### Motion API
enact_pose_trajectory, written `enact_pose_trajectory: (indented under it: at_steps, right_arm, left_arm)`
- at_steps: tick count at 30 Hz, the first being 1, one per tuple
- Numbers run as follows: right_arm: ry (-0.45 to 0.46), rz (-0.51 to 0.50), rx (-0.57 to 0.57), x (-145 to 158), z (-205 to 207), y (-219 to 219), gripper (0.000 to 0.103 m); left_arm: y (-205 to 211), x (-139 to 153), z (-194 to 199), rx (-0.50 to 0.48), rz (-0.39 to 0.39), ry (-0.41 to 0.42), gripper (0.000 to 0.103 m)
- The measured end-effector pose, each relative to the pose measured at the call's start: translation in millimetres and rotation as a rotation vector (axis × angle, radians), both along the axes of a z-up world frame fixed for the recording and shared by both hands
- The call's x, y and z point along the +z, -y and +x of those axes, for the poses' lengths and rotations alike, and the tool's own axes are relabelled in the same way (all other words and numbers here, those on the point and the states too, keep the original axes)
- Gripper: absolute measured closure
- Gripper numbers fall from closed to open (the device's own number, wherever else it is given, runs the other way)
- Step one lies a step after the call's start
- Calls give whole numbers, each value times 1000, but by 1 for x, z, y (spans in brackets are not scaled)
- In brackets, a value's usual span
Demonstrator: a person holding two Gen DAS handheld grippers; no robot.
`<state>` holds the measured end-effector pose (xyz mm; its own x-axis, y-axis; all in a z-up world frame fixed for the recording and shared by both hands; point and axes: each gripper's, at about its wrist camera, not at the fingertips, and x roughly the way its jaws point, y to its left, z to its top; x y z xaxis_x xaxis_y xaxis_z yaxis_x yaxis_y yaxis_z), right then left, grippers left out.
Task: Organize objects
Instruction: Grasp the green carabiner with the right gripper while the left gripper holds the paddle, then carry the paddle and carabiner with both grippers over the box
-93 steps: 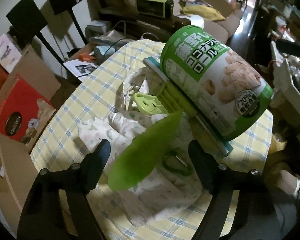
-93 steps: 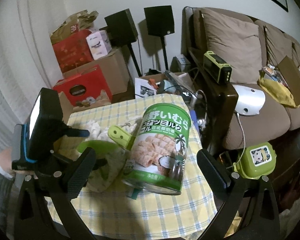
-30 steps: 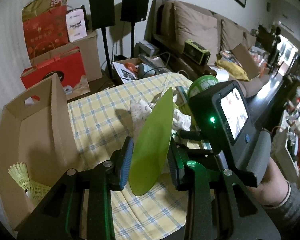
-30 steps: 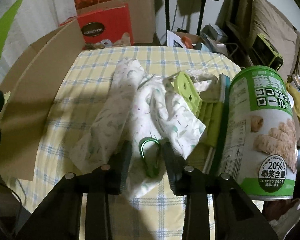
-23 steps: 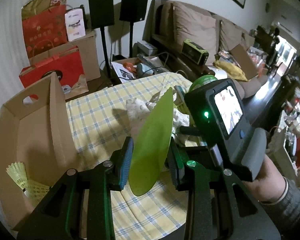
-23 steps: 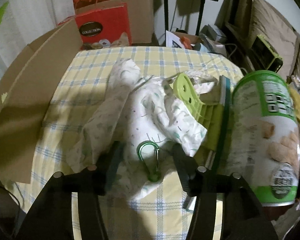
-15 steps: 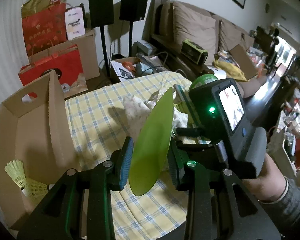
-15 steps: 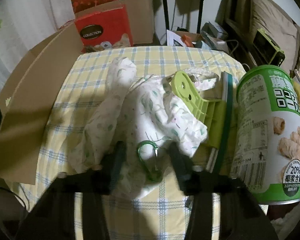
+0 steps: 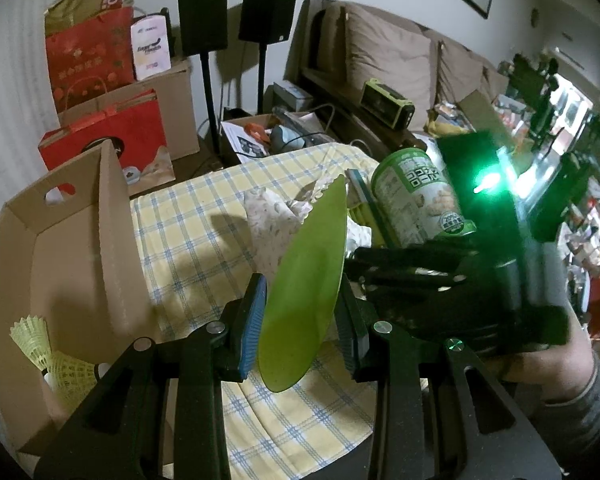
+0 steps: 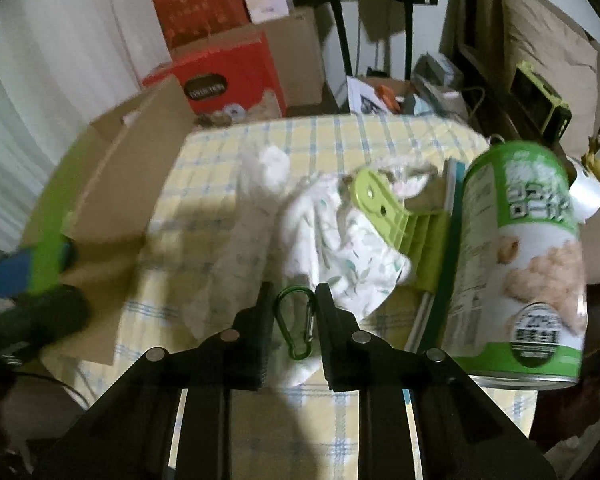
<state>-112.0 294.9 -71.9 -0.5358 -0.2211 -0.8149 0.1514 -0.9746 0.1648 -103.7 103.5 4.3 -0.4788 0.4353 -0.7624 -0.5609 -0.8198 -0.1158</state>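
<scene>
My left gripper (image 9: 300,320) is shut on a thin green plate (image 9: 306,284), held on edge above the checked tablecloth (image 9: 180,232), right of an open cardboard box (image 9: 68,264) that holds yellow shuttlecocks (image 9: 48,356). My right gripper (image 10: 290,320) is closed around a green carabiner (image 10: 296,326), lifted over a white printed cloth (image 10: 332,248). A green clip (image 10: 384,208), a teal-edged book (image 10: 446,256) and a large green snack can (image 10: 528,256) lie to the right. The right gripper's body also fills the right of the left wrist view (image 9: 492,264).
Red gift bags (image 9: 108,136) and cardboard boxes (image 9: 180,96) stand beyond the table's far edge. Two black speakers on stands (image 9: 236,24) and a brown sofa (image 9: 400,64) stand behind. The table edge drops off at the front.
My right gripper opened briefly, then shut around the carabiner and lifted it off the cloth. My left gripper has held the plate steady beside the box.
</scene>
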Motion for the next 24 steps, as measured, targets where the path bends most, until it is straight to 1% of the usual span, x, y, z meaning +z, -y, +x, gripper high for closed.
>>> enact_pose_trajectory:
  at_steps: [4,7,16,24]
  right_arm:
    - [-47,-6,11,23,7,4,84]
    - [-71,-6,19,35,11,8,83]
    - [-112,-18,56,55,18,28,83]
    - [-178,-22,94,73,27,60,83]
  left_arm:
    - [3,2,1,12,0,-8,72]
    - [7,5,2,31,-10,-21,72]
    - [35,6,4,144,-44,-55,72]
    - [74,18,2,244,-24,-72,72]
